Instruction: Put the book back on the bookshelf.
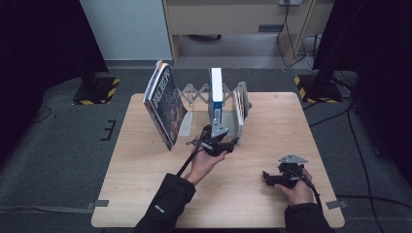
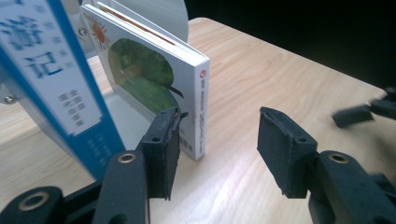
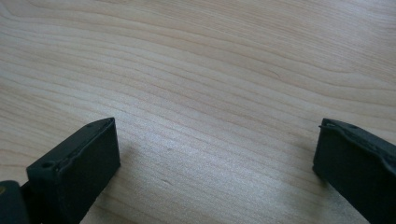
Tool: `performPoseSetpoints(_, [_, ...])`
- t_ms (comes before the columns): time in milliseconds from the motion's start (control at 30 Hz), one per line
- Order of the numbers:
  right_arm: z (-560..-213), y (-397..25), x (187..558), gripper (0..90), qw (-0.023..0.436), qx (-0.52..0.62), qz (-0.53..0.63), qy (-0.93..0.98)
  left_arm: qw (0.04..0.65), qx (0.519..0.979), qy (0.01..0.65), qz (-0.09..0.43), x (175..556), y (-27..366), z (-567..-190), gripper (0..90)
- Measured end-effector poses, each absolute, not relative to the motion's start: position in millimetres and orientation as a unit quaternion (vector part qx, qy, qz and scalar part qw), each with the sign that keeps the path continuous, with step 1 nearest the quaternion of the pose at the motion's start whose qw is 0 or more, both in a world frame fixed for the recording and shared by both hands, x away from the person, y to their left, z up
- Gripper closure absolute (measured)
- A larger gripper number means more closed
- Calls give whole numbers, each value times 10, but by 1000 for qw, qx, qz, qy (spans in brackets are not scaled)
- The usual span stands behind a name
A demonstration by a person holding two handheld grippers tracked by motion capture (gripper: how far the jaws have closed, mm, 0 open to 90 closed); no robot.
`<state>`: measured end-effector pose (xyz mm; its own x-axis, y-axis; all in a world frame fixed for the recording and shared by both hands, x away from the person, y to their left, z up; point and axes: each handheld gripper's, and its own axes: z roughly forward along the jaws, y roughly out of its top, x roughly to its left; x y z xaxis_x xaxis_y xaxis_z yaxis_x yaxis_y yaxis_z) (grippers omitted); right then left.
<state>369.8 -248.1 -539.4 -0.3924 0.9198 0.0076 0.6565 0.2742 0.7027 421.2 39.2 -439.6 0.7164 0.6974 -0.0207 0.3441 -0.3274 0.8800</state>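
An expandable metal book rack [image 1: 194, 93] stands at the back of the wooden table [image 1: 145, 184]. A dark-covered book [image 1: 166, 104] leans at its left end. A blue-and-white book [image 1: 216, 94] stands upright in the middle, its blue spine [image 2: 56, 88] close on the left in the left gripper view. A white book with a green leaf on its cover [image 2: 149, 79] leans at the rack's right end [image 1: 238, 112]. My left gripper [image 1: 221, 141] [image 2: 219, 144] is open just in front of the white book's spine, holding nothing. My right gripper [image 1: 268, 178] [image 3: 215, 154] is wide open, low over bare wood.
The right gripper's jaws [image 2: 364, 112] appear blurred at the right edge of the left gripper view. Black stands with yellow-striped bases [image 1: 97, 90] flank the table's far corners on the grey floor. Cables trail along the floor at the right.
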Motion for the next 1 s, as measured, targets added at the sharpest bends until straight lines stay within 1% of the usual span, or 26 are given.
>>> performPoseSetpoints(200, [-5394,-2481,3699,6,206,511,319,771,477,799,329,159,4034,681,-4355,431])
performPoseSetpoints(400, [-5394,-2481,3699,6,207,511,319,771,473,790,362,143,3919,1050,-4403,397])
performPoseSetpoints(500, [-5394,-2480,3698,6,206,511,319,771,466,788,372,150,3887,1226,-4414,383])
performPoseSetpoints(667, [-5394,-2481,3699,6,206,511,319,771,460,782,394,145,3813,1520,-4465,347])
performPoseSetpoints(867, [-5394,-2480,3698,7,206,511,319,771,446,779,415,150,3702,1823,-4609,291])
performPoseSetpoints(1000, [-5394,-2480,3698,6,206,511,319,771,428,783,429,140,3655,1976,-4728,263])
